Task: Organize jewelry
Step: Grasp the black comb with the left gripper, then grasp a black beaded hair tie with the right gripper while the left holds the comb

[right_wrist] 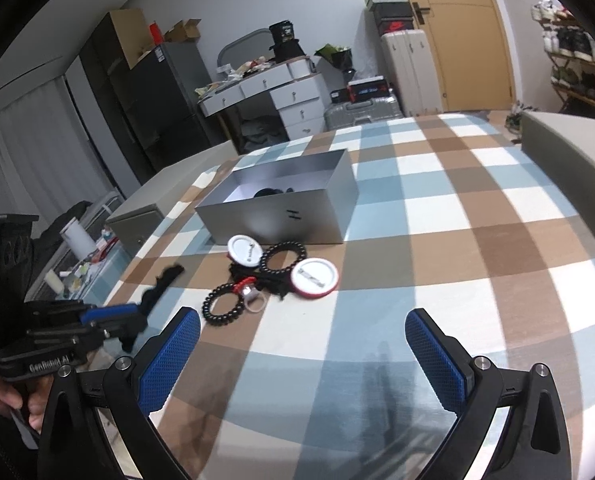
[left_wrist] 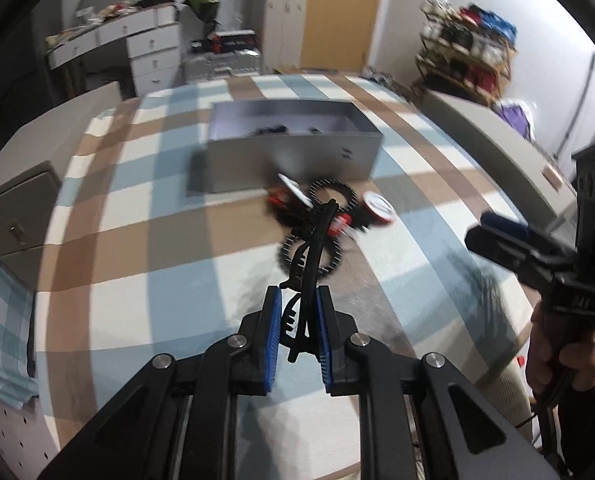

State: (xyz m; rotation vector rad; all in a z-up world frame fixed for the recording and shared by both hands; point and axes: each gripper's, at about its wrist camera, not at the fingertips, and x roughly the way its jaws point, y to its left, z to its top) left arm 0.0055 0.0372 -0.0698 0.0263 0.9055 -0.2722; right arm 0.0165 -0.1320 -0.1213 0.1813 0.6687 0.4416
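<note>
My left gripper (left_wrist: 297, 300) is shut on a black hair clip (left_wrist: 311, 256) and holds it above the checked cloth; it also shows in the right wrist view (right_wrist: 137, 312) with the clip (right_wrist: 161, 284) sticking out. My right gripper (right_wrist: 303, 324) is open and empty, above the cloth near the pile. The pile holds two black beaded bracelets (right_wrist: 283, 258) (right_wrist: 223, 304), two round red-and-white badges (right_wrist: 314, 274) (right_wrist: 243, 251) and a small ring (right_wrist: 253, 300). The open grey box (right_wrist: 281, 208) stands behind it with dark items inside. In the left wrist view the box (left_wrist: 293, 152) lies ahead.
The checked cloth (right_wrist: 457, 240) covers a bed. A beige cabinet (right_wrist: 145, 220) stands at its left and a beige ledge (right_wrist: 569, 148) at its right. Drawers, suitcases and a shoe rack line the far wall.
</note>
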